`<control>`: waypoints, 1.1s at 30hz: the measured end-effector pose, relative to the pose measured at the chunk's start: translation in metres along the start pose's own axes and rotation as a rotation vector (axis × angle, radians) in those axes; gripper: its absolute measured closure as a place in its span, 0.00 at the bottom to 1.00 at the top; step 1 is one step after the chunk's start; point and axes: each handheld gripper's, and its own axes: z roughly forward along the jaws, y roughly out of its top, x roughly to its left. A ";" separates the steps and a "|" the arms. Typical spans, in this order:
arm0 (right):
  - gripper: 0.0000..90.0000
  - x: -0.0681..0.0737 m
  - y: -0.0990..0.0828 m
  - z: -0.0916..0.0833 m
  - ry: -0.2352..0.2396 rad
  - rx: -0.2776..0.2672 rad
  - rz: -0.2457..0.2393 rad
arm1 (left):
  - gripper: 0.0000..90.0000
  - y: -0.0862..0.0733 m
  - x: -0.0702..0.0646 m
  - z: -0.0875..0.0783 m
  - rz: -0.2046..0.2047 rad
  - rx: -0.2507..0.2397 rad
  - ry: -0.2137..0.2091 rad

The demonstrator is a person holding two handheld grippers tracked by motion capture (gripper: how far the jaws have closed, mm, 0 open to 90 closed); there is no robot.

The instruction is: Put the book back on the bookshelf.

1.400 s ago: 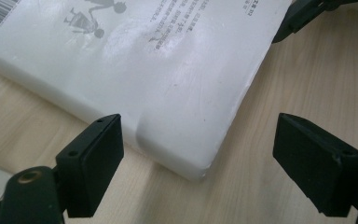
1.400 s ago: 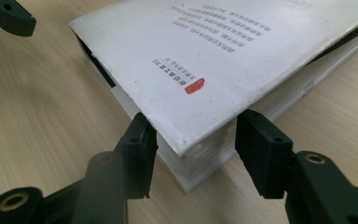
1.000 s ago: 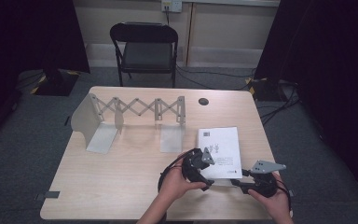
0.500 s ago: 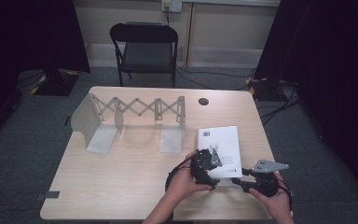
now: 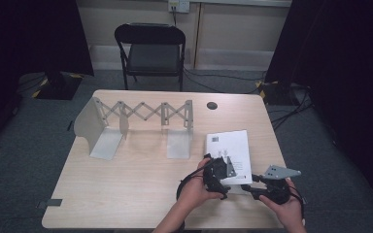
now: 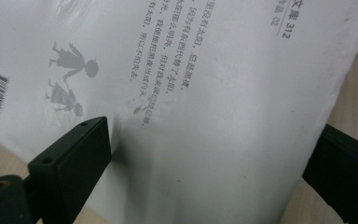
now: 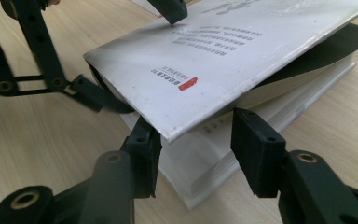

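Observation:
A white paperback book (image 5: 230, 145) lies on the right part of the table, back cover up, with a barcode and grey figures (image 6: 70, 79). My left gripper (image 5: 226, 167) is at its near left edge. Its jaws have just been opening and stand wide, one fingertip (image 7: 170, 8) resting on the lifted cover (image 7: 242, 51), the other lower at the cover's edge. My right gripper (image 7: 198, 149) straddles the near corner of the page block (image 7: 200, 163), a pad against each side; in the high view it (image 5: 249, 184) sits at the book's front corner.
A grey metal expanding book rack (image 5: 141, 116) stands at the table's back left. A black folding chair (image 5: 150, 48) is behind the table. A round cable hole (image 5: 212, 105) is at the back edge. Bare tabletop (image 5: 126, 189) spreads to the left of the hands.
My left hand has moved right, from the table beside the book onto its near left edge. The right hand has kept still.

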 end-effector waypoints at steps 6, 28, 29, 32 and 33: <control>0.60 -0.001 -0.001 0.000 0.007 -0.005 0.009 | 0.20 -0.003 0.002 -0.003 -0.033 -0.029 -0.017; 0.53 -0.008 -0.011 0.007 -0.004 0.029 0.034 | 0.23 -0.003 0.005 -0.007 -0.041 -0.021 -0.044; 0.53 -0.008 -0.011 0.008 -0.008 0.031 0.030 | 0.23 -0.003 0.005 -0.007 -0.041 -0.021 -0.044; 0.54 -0.007 -0.010 0.009 -0.020 0.019 0.031 | 0.22 -0.003 0.005 -0.006 -0.035 -0.022 -0.043; 0.55 -0.007 -0.009 0.008 -0.026 0.004 0.031 | 0.22 -0.003 0.004 -0.005 -0.033 -0.019 -0.042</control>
